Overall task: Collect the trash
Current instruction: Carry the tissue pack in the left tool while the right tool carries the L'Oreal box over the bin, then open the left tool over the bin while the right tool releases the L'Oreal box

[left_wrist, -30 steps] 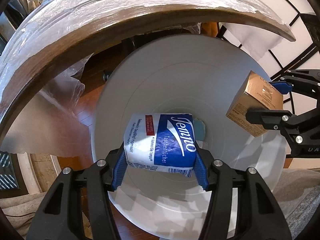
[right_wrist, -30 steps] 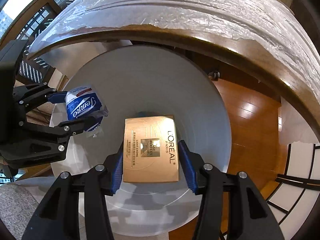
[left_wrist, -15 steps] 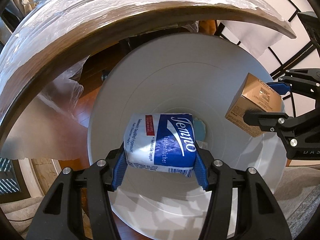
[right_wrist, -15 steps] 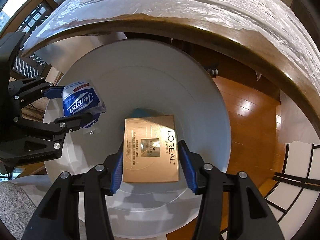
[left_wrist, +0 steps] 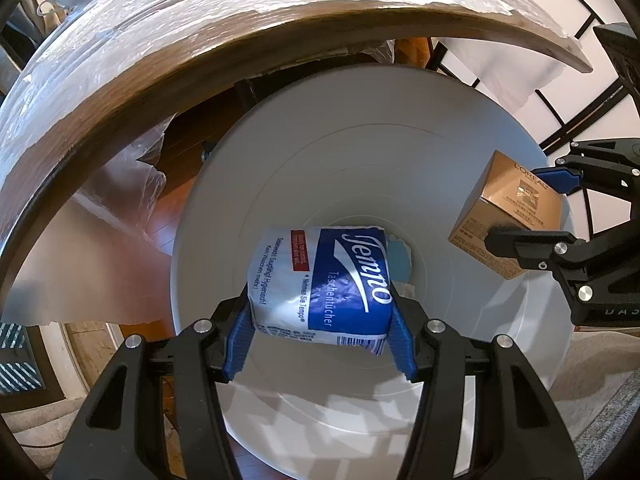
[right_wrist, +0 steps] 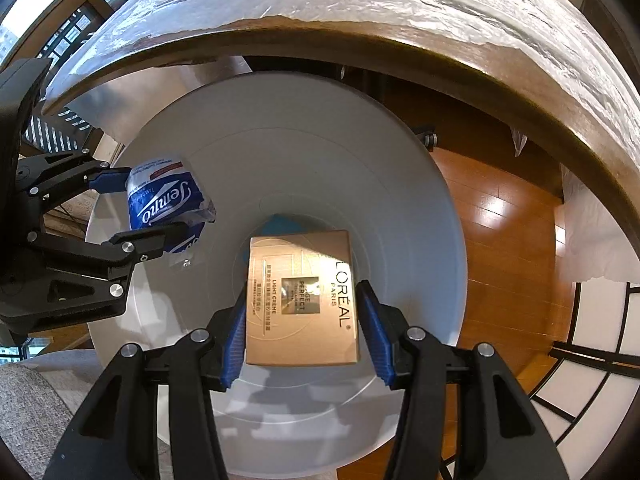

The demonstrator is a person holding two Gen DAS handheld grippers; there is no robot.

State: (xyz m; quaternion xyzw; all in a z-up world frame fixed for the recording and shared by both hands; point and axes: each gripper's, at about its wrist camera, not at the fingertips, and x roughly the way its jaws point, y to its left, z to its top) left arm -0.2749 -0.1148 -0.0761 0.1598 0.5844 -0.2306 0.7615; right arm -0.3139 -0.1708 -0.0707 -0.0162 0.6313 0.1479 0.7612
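My left gripper is shut on a blue and white Tempo tissue pack, held over the mouth of a round white bin. The right gripper is shut on a gold L'Oreal box, also above the bin. In the left wrist view the box hangs at the right over the bin's rim. In the right wrist view the tissue pack hangs at the left. Something blue lies at the bin's bottom.
A curved wooden table edge covered in plastic film overhangs the far side of the bin. Wood floor lies to the right of it. A grey rug shows at the lower left.
None of the grips changed. Both views have drifted slightly, so the bin sits a little lower in the frames than a second ago.
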